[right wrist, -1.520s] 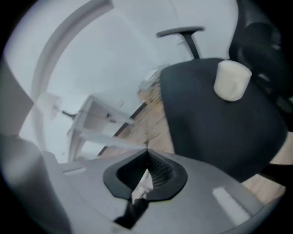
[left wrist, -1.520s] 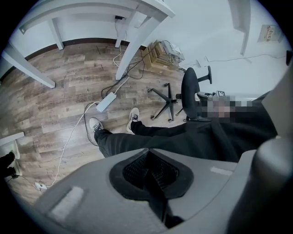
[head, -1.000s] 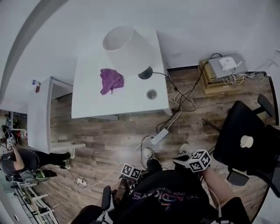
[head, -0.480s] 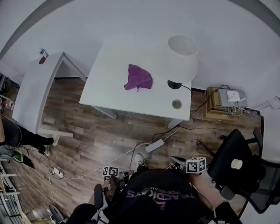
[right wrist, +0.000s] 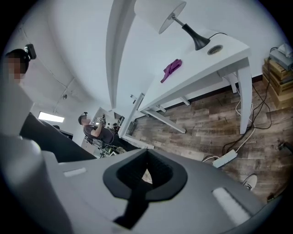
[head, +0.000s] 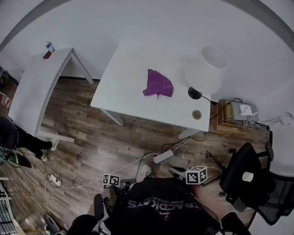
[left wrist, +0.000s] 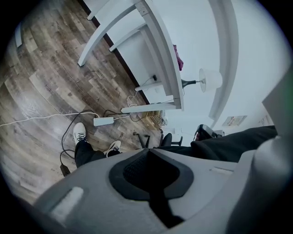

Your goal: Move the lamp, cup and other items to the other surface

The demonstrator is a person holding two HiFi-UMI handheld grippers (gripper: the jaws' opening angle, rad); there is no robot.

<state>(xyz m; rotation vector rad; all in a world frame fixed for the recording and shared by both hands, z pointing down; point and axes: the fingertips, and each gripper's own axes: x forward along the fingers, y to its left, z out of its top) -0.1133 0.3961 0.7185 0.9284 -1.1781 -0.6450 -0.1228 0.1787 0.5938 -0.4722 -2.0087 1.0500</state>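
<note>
A white lamp (head: 209,69) with a black base stands at the right end of the white table (head: 133,92). A purple cloth (head: 158,84) lies mid-table, and a small cup (head: 196,114) sits near the front right corner. Both grippers hang low by my body, far from the table. Only the marker cubes of the left gripper (head: 110,180) and right gripper (head: 196,175) show. In the left gripper view the left gripper (left wrist: 149,153) is shut and empty, with the lamp (left wrist: 208,80) far off. The right gripper (right wrist: 146,153) is shut and empty too, facing the lamp (right wrist: 158,11), cup (right wrist: 214,49) and cloth (right wrist: 170,69).
A second white table (head: 36,87) stands to the left. A power strip (head: 163,156) and cables lie on the wood floor in front of the main table. A black office chair (head: 248,176) is at my right, and stacked boxes (head: 239,114) sit by the wall.
The head view has swung, so the table and lamp now sit further right in the picture. Both marker cubes shifted slightly near my body. Nothing on the table has moved.
</note>
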